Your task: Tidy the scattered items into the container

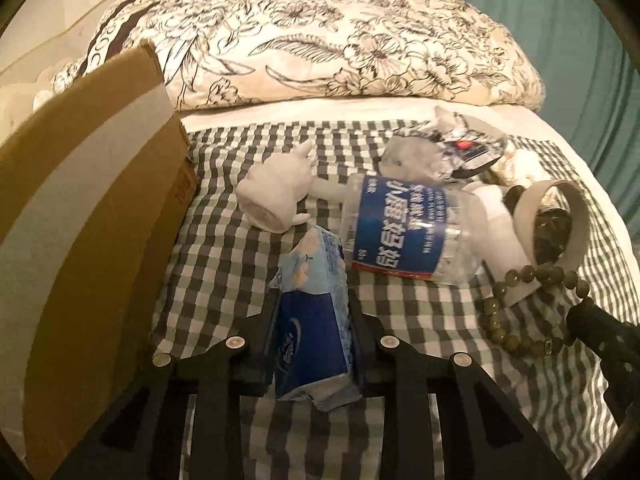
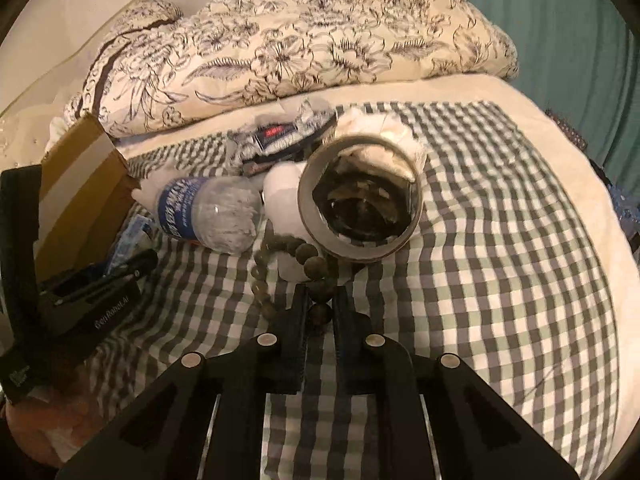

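My left gripper [image 1: 314, 300] is shut on a blue tissue pack [image 1: 310, 312], just above the checked cloth, right of the cardboard box [image 1: 92, 216]. My right gripper [image 2: 320, 300] is shut on a green bead bracelet [image 2: 316, 266], whose loop also shows in the left wrist view [image 1: 532, 312]. Beyond lie a plastic water bottle [image 1: 404, 228] with a blue label, a white rolled sock [image 1: 276, 196], a tape roll [image 2: 360, 200] and a crumpled wrapper [image 1: 460, 148]. The left gripper shows in the right wrist view [image 2: 132, 268] beside the box [image 2: 80, 192].
A floral quilt [image 1: 340, 40] is piled at the back of the bed. A checked cloth [image 2: 500, 240] covers the mattress. A teal curtain [image 2: 560, 40] hangs at the right. A white wall stands at the left.
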Tool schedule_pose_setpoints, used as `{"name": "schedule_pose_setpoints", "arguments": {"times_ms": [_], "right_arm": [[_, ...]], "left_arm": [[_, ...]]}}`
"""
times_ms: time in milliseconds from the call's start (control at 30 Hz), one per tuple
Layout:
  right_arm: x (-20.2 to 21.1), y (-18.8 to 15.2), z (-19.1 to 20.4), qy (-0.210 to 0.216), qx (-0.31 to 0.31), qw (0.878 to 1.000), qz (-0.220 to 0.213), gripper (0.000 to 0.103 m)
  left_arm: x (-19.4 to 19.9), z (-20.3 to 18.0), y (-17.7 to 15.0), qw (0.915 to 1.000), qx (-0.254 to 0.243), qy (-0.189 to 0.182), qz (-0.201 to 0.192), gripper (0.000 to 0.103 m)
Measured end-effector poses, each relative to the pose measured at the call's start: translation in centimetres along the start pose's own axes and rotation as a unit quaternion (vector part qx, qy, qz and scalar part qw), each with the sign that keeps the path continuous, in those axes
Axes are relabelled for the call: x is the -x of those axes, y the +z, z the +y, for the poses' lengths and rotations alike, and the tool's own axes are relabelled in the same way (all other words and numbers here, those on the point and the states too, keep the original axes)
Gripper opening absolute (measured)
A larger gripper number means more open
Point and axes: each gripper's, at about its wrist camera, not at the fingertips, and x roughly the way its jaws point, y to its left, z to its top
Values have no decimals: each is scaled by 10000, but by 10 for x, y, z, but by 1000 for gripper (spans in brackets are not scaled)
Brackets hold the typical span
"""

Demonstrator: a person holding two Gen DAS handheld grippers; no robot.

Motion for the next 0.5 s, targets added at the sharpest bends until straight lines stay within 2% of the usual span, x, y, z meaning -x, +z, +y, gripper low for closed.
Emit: {"name": "schedule_pose_setpoints", "arguments": {"times_ms": [500], "right_arm": [[47,5,13,-51,86,9990,-427,11]], "left_arm": [[44,5,5,9994,33,-226,-266,29]]}}
